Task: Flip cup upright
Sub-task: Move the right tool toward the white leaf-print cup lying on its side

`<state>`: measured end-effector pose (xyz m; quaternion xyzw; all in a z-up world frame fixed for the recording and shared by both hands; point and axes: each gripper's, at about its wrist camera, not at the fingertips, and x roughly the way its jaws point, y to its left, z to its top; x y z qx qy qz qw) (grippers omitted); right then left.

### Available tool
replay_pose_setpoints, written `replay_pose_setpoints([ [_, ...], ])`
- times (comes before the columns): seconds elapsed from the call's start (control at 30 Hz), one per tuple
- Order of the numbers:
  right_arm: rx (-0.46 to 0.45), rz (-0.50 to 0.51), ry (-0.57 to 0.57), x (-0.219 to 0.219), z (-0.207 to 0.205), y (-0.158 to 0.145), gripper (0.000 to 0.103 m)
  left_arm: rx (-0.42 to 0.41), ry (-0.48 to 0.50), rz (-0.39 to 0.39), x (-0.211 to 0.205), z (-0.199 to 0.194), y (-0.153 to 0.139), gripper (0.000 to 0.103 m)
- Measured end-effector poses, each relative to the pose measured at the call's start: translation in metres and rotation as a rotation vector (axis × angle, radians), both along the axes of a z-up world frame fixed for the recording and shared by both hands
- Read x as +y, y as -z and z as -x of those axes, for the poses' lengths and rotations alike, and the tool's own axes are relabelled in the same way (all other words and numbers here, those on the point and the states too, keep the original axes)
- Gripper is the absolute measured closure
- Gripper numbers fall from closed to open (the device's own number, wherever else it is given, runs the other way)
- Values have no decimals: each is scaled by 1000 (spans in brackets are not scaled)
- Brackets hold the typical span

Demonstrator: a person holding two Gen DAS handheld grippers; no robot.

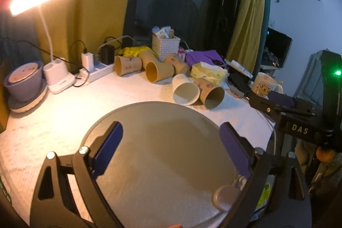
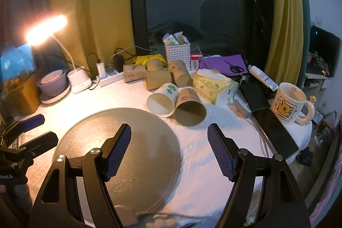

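While both spread, right hand-held gripper (image 2: 168,151) & left hand-held gripper (image 1: 171,151), brown cup (image 2: 189,109) sideways ahead

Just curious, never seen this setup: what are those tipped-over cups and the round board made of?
The brown cup and white cup look like thin matte paper, printed outside, with rolled rims. The round board seems wood or bamboo: a faint streaky grain shows, with a dull satin sheen.

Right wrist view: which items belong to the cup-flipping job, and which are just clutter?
Job: white paper cup on its side; brown paper cup on its side; round grey board; open right gripper.
Clutter: ceramic cartoon mug; white woven basket; lit desk lamp.
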<state>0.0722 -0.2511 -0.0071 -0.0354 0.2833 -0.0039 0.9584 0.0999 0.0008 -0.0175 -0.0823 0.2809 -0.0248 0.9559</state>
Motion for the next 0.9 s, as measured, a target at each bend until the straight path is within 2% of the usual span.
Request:
replay_pose_setpoints([
  [0.5, 43, -34, 18, -43, -66, 14, 26, 88, 57, -14, -17, -101, 6, 10],
  [0.9, 40, -68, -1, -66, -112, 15, 26, 197, 49, 21, -20, -177, 21, 10],
])
